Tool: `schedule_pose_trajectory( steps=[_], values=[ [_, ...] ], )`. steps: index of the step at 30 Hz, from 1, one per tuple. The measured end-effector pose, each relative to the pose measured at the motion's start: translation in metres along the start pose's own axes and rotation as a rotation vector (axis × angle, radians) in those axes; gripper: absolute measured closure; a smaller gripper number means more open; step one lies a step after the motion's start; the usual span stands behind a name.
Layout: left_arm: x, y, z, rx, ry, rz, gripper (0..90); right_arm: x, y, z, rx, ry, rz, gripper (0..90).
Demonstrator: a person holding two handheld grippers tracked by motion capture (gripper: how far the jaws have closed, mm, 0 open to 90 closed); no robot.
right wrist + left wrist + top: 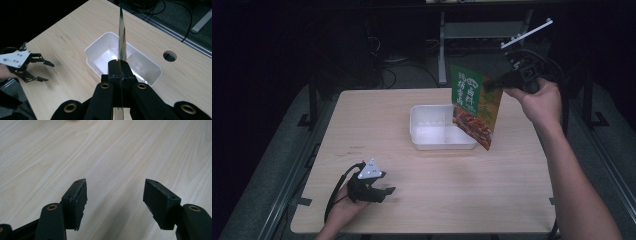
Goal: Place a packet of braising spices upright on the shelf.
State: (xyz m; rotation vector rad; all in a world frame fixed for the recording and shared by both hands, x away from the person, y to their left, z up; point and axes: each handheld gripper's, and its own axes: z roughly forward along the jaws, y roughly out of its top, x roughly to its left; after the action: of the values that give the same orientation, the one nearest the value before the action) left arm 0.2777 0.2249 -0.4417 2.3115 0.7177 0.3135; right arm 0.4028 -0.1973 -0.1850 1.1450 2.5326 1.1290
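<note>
Left gripper [388,191]: rests low at the near left of the table [362,120], held in the person's left hand [343,209]; its jaws stand apart with nothing but bare wood between them, as the left gripper view confirms.
Tub [418,131]: a white plastic container sits mid-table, empty and upright, well apart from the left gripper.
Packet [474,107]: a green and orange food pouch hangs in the air above the tub's right end, its lower corner dipping toward the rim.
Right gripper [492,84]: raised at the far right, clamped tight on the packet's upper edge; the right gripper view shows the pouch edge-on, pinched between the closed jaws over the tub.
</note>
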Motion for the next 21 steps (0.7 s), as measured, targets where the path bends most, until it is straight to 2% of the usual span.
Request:
schedule_pose_trajectory(
  steps=[8,13,21],
  values=[
    [0.001,-0.001,-0.001,-0.004,0.000,-0.004,35.2,-0.004,0.012,0.018,-0.008,-0.037,0.006,89.9],
    [0.001,0.000,-0.002,-0.009,-0.001,-0.002,35.1,-0.007,0.017,0.025,-0.022,-0.043,0.013,89.9],
    [0.002,0.000,-0.003,-0.013,0.001,-0.002,34.9,-0.015,0.020,0.041,-0.006,-0.064,0.020,90.0]
  ],
)
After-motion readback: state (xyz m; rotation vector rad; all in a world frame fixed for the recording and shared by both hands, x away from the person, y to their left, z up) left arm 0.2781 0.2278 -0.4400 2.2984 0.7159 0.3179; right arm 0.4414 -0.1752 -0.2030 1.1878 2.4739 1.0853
